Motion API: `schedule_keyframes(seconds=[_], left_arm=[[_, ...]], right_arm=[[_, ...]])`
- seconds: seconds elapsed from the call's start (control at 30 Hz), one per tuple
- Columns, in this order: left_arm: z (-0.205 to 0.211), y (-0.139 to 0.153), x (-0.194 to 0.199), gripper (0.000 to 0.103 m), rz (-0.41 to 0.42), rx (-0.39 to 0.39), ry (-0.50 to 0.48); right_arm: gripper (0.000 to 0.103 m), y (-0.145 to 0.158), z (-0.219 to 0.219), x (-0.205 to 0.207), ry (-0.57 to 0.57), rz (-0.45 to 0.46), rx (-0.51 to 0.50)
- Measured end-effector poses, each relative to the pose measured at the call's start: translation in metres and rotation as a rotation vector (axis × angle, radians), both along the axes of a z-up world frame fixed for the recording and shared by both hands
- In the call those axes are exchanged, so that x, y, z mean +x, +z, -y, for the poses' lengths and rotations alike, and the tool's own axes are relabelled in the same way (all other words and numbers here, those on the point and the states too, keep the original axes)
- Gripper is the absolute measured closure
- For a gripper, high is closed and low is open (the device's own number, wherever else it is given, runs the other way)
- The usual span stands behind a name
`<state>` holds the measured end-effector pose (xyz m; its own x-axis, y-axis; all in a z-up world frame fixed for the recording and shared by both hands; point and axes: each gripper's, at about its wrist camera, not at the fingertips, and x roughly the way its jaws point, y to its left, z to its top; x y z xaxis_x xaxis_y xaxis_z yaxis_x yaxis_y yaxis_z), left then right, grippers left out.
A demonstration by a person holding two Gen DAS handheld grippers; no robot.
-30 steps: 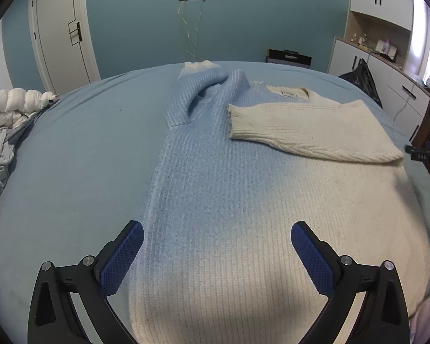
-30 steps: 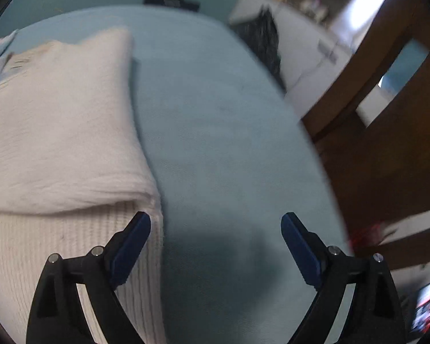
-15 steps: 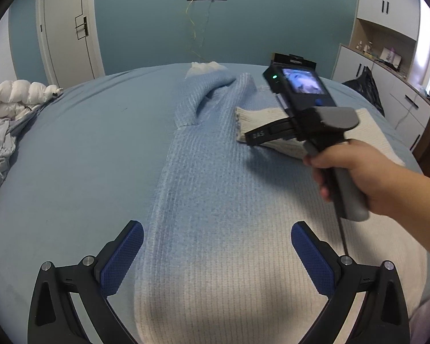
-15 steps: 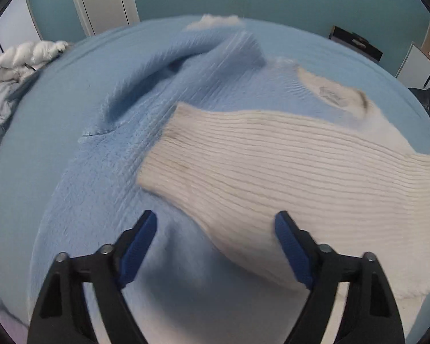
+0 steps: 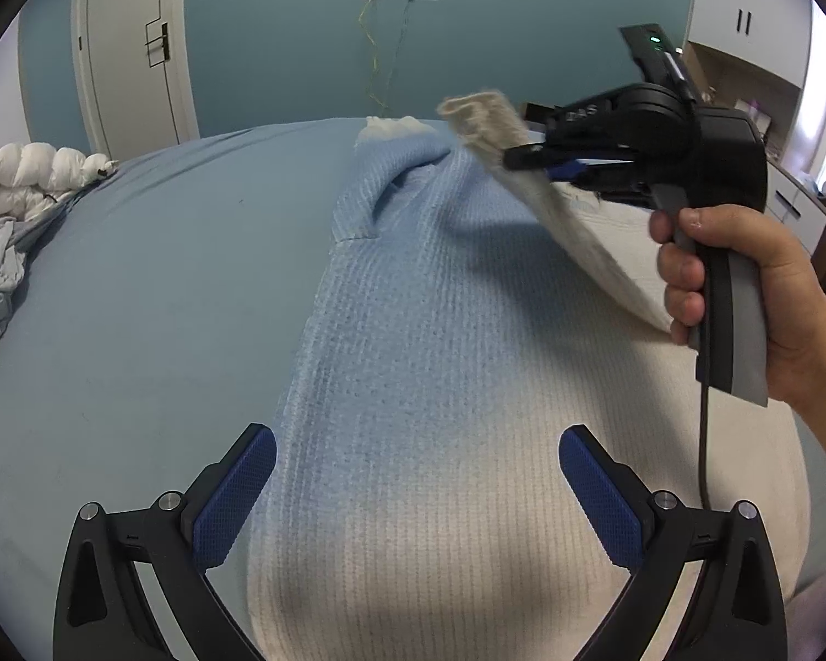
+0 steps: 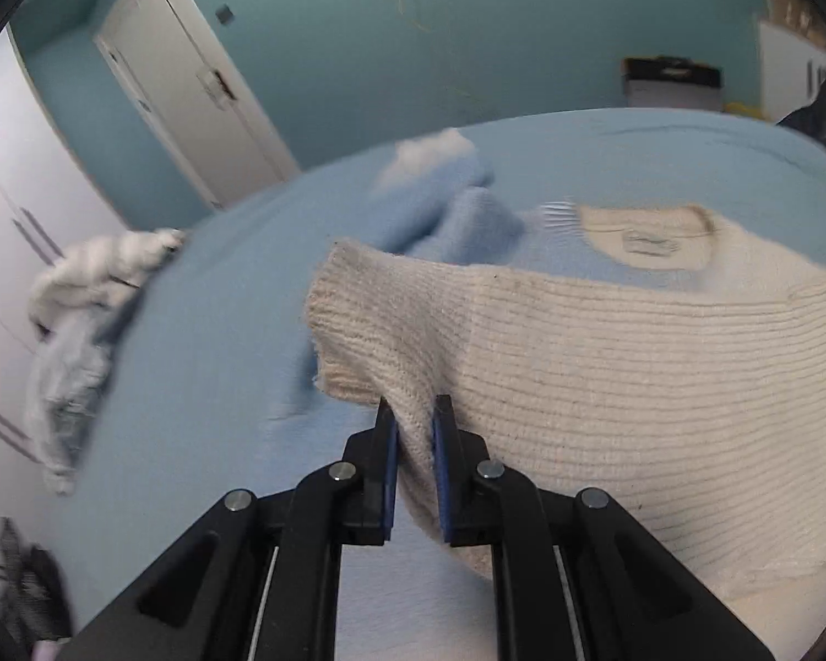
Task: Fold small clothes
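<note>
Right tongs point(image 6: 413, 429) swung in, just closed on cream sleeve point(image 6: 606, 358), lifted; sleeve runs toward 3 o'clock; left tongs point(image 5: 416, 490) wide.

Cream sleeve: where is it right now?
The cream sleeve is lifted off the sweater, pinched near its cuff in the right tool. In the left wrist view it hangs upper right, above the sweater's chest, right of the blue sleeve.

Bare bed point(image 5: 154, 286) left of the sweater point(image 5: 413, 358): open passage. Raised cream sleeve point(image 5: 556, 204), pinched in the right tongs point(image 6: 413, 424), spans the air over the sweater's right half. Crumpled bedding point(image 5: 22, 187) blocks the far-left edge.
</note>
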<state>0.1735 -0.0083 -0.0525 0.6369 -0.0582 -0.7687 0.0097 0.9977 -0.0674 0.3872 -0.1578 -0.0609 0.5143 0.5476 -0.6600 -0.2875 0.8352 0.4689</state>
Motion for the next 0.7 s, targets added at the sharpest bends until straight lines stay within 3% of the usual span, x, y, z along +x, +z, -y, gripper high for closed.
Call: schedule_keyframes(seconds=[0.07,0.1,0.17,0.23,0.3,0.37,0.47,0.57,0.7], left_arm=[[0.003,-0.002,0.0,0.0,-0.004,0.012,-0.01],[0.004,-0.002,0.0,0.0,-0.006,0.017,-0.013],[0.005,-0.002,0.0,0.0,-0.006,0.02,-0.017],[0.005,-0.002,0.0,0.0,-0.005,0.021,-0.018],[0.005,-0.002,0.001,0.0,-0.007,0.015,-0.019],[0.005,-0.002,0.001,0.0,-0.009,0.007,-0.019],[0.007,-0.001,0.0,0.0,-0.009,0.006,-0.023],[0.009,-0.002,-0.001,0.0,-0.004,0.02,-0.029],[0.012,-0.004,-0.001,0.0,-0.01,0.036,-0.03]], right_arm=[[0.087,-0.02,-0.024,0.001,0.062,-0.045,0.045],[0.083,-0.034,-0.04,-0.007,0.075,-0.076,0.017],[0.052,-0.058,-0.06,0.0,0.074,-0.167,-0.082],[0.048,-0.069,-0.049,-0.001,0.033,-0.215,-0.103],[0.045,-0.06,-0.022,-0.01,-0.005,-0.177,-0.053],[0.023,-0.05,0.014,-0.017,-0.054,-0.143,-0.061],[0.017,-0.039,0.079,-0.025,-0.238,-0.077,-0.201],[0.017,-0.065,0.15,-0.019,-0.325,-0.21,-0.331],[0.018,-0.097,0.232,-0.022,-0.535,-0.332,-0.347]])
